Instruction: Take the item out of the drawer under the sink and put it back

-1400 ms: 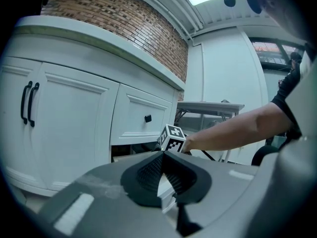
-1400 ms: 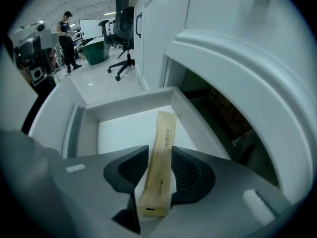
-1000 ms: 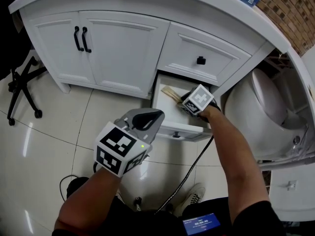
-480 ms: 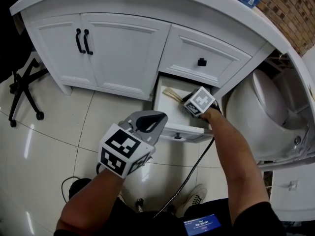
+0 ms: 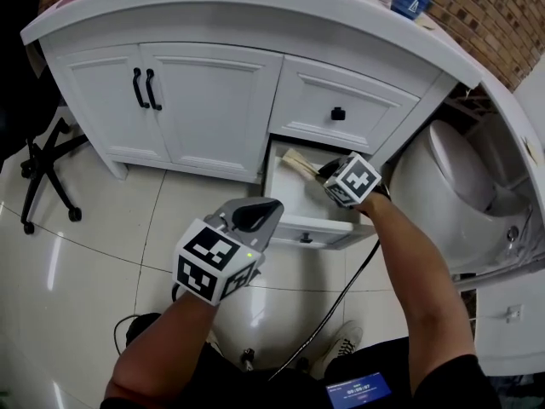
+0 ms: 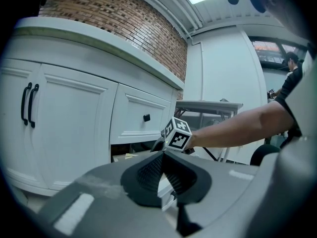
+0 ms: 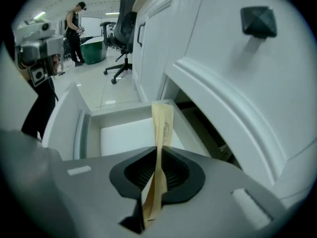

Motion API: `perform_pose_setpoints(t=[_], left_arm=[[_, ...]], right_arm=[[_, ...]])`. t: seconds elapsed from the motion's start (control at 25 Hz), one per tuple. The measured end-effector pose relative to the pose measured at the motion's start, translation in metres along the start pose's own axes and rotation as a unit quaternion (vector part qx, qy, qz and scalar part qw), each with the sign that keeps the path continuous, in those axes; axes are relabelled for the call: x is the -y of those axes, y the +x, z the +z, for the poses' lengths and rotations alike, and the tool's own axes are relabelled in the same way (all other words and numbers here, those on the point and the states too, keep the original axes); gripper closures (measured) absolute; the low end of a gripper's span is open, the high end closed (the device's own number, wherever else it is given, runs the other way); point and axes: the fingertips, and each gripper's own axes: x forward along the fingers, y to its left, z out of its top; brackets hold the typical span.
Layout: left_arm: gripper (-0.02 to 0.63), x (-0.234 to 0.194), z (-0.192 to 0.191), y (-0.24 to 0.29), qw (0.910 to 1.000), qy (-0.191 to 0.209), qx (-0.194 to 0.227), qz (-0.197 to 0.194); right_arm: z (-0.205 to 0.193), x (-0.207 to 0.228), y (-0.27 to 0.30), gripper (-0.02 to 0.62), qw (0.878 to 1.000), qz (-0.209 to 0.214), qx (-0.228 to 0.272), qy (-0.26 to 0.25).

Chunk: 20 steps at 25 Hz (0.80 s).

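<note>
The low drawer [image 5: 289, 196] under the counter stands pulled open, white inside [image 7: 121, 133]. A flat tan paper packet [image 7: 162, 125] is pinched on edge between the pads of my right gripper [image 7: 158, 170], whose jaws have just been closing on it. The packet's far end [image 5: 295, 161] sticks out over the back of the drawer, and the right gripper [image 5: 325, 175] hangs just above the drawer's right side. My left gripper [image 5: 269, 209] is shut on nothing in front of the drawer. In the left gripper view its pads [image 6: 148, 170] meet, with the right gripper's marker cube [image 6: 177, 135] beyond.
Above the open drawer is a shut drawer with a black knob [image 5: 338, 113]. Two cabinet doors with black handles [image 5: 143, 89] are to the left. A black office chair [image 5: 47, 169] stands at far left, a white toilet [image 5: 451, 173] at right. A black cable [image 5: 336, 301] trails over the tiled floor.
My right gripper has closed on the tan packet and risen out of the drawer with it. The left gripper has stayed where it was.
</note>
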Motion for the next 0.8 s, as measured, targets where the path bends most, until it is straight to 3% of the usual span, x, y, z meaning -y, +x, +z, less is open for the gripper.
perform_pose_setpoints(t=[0.16,0.28,0.52,0.8], left_arm=[[0.6,0.0,-0.001,-0.002,0.9999,0.008,-0.003,0.005],[0.6,-0.001,0.0,-0.005,0.9999,0.007,0.003,0.01],[0.6,0.002,0.003,-0.011,0.9998,0.007,0.01,0.012],[0.6,-0.002,0.004,-0.006,0.9997,0.007,0.013,0.019]], right_arm=[[0.02,-0.002,-0.04,0.56,0.998,-0.017,0.064,0.007],[0.031,-0.003,-0.077,0.56,0.991,-0.027,0.128,0.043],[0.039,-0.019,-0.153,0.56,0.953,-0.013,0.268,0.141],[0.031,-0.048,-0.214,0.56,0.916,-0.01,0.346,0.203]])
